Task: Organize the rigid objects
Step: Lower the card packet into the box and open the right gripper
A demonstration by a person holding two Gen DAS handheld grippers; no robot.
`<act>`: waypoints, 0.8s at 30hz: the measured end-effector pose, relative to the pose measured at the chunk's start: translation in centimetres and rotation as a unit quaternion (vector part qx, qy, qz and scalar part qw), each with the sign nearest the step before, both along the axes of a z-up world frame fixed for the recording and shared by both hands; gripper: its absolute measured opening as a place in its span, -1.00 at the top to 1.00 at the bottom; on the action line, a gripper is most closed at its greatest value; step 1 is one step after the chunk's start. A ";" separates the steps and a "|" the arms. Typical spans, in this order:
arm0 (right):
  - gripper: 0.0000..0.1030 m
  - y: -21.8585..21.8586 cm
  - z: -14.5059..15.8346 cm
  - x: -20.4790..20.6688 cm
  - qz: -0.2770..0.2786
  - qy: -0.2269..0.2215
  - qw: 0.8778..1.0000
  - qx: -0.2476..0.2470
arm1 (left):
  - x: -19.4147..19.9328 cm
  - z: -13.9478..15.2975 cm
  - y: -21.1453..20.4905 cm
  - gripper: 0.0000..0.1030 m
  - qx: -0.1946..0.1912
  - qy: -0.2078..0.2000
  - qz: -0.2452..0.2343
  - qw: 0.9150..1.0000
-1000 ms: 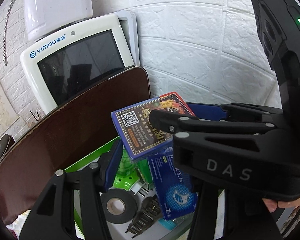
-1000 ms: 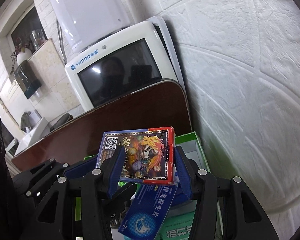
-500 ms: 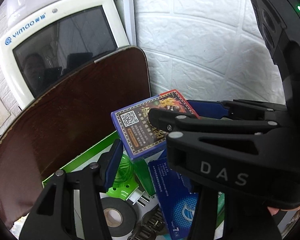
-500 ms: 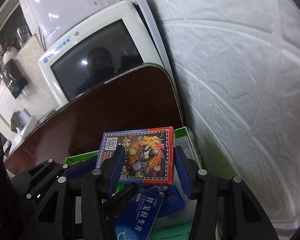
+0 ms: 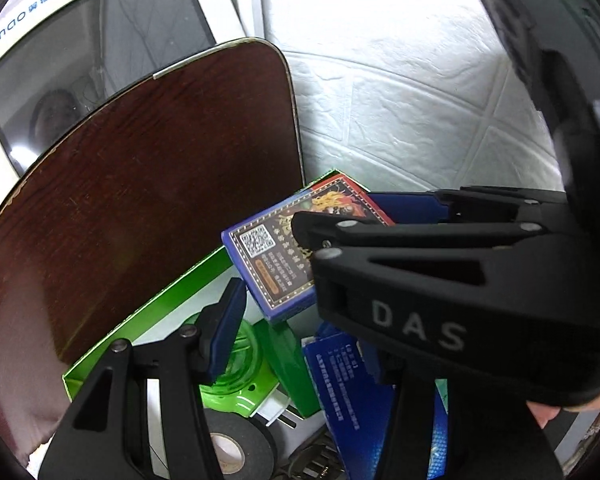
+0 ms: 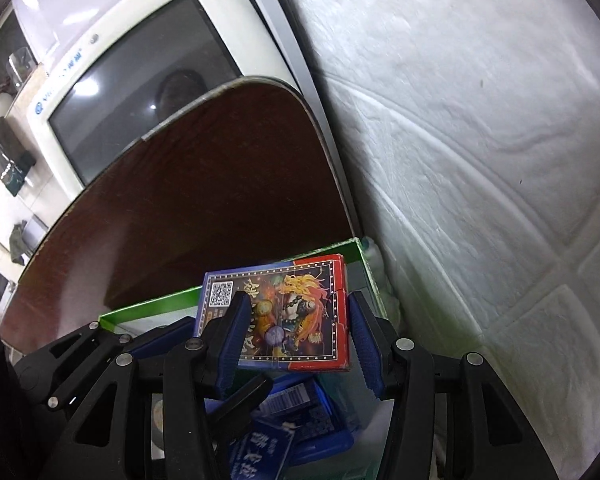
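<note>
One card box — long axis crosswise, tilted — in right tongs.

Card box above tray, monitor behind.

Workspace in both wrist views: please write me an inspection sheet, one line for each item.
Surface: dark wooden tabletop, bare part.
Job's things: card box over green-rimmed box.
Clutter: black tape roll, green plastic piece, blue packet in the box.
Grippers: right gripper shut on card box; left gripper's state cannot be told.
Cables: nothing seen.
Surroundings: white-framed screen, white wall.
</note>
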State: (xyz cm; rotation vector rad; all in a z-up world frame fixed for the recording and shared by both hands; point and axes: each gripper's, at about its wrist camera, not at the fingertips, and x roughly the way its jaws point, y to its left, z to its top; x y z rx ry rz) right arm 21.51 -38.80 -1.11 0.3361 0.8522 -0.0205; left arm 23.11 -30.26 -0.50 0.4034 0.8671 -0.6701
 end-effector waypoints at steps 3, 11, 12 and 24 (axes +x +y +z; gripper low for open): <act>-0.02 0.0 -0.4 0.2 -0.001 0.004 1.000 0.006 | -0.3 0.1 -0.3 -0.01 0.003 -0.010 -0.006 1.000; -0.02 0.2 0.7 -0.5 -0.005 -0.010 1.000 0.002 | -2.1 0.7 -0.3 -0.01 0.005 -0.019 -0.010 1.000; -0.02 0.6 1.2 -1.0 -0.004 -0.012 1.000 0.002 | -2.3 0.8 -0.2 -0.01 0.006 -0.020 -0.009 1.000; -0.02 2.6 3.5 -3.6 0.011 -0.035 0.999 0.000 | -4.9 3.6 2.8 -0.02 0.000 -0.060 0.008 0.998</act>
